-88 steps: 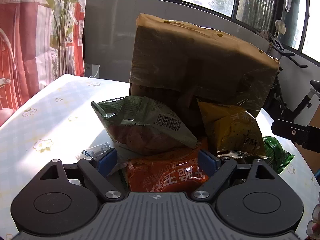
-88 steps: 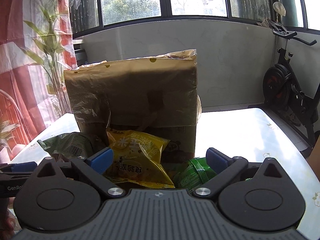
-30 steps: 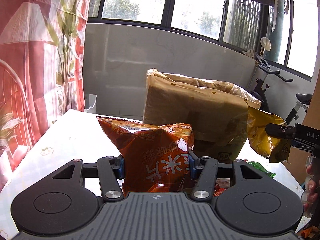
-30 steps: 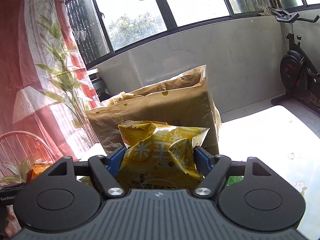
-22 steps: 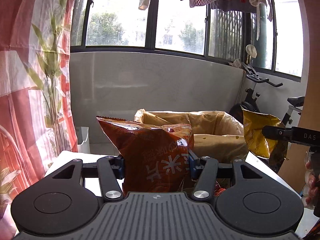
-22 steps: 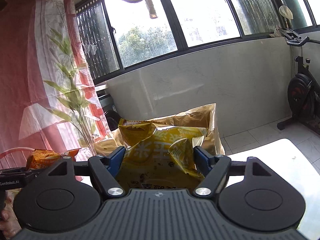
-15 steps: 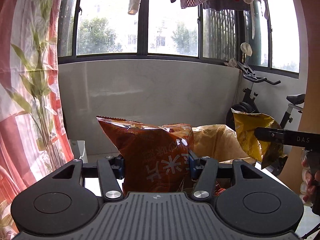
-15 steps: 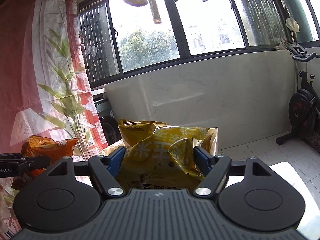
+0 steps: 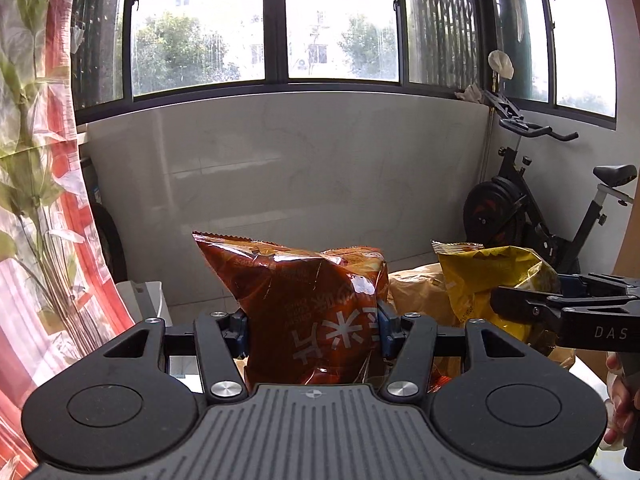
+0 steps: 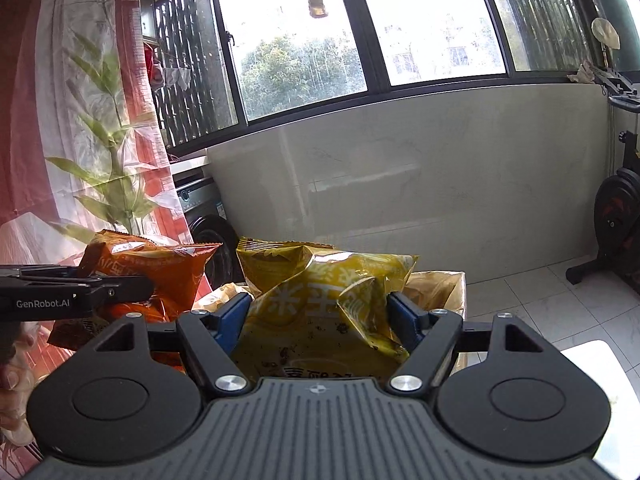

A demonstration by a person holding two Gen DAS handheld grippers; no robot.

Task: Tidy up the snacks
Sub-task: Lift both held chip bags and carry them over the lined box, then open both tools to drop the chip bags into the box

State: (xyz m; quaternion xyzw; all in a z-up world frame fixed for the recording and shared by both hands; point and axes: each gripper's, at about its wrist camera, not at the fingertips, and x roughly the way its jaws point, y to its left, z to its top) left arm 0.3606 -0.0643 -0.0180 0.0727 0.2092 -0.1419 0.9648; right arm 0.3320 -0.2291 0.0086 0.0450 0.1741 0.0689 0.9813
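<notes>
So we've got the big brown box point(image 10: 436, 286) sitting low in both views, just its open plastic-lined rim poking up behind the snacks. Our guess is that's where everything goes, which would explain why both bags are held up high over it instead of down on the counter point(image 10: 600, 364), of which we only catch a white corner at lower right.

Next biggest: the orange bag point(image 9: 308, 312). Our left gripper point(image 9: 312, 326) has its fingers point(image 9: 239, 330) pinching it across the lower middle, so the puffy top stands upright above them and the bottom hangs below. Grabbing it mid-body like that squeezes the air upward but probably keeps it from sliding out.

Then the yellow bag point(image 10: 320, 312), same deal on the right gripper point(image 10: 320, 320): fingers point(image 10: 234, 318) squeezed in on both sides, the foil crumpled where they bite. From the left wrist view it hangs right over the box's edge, beside the orange one, not touching it as far as we can tell.

Both bags look lined up for a drop, so opening the fingers seems like the next thing. Light crinkly bags might catch on the liner, though.
</notes>
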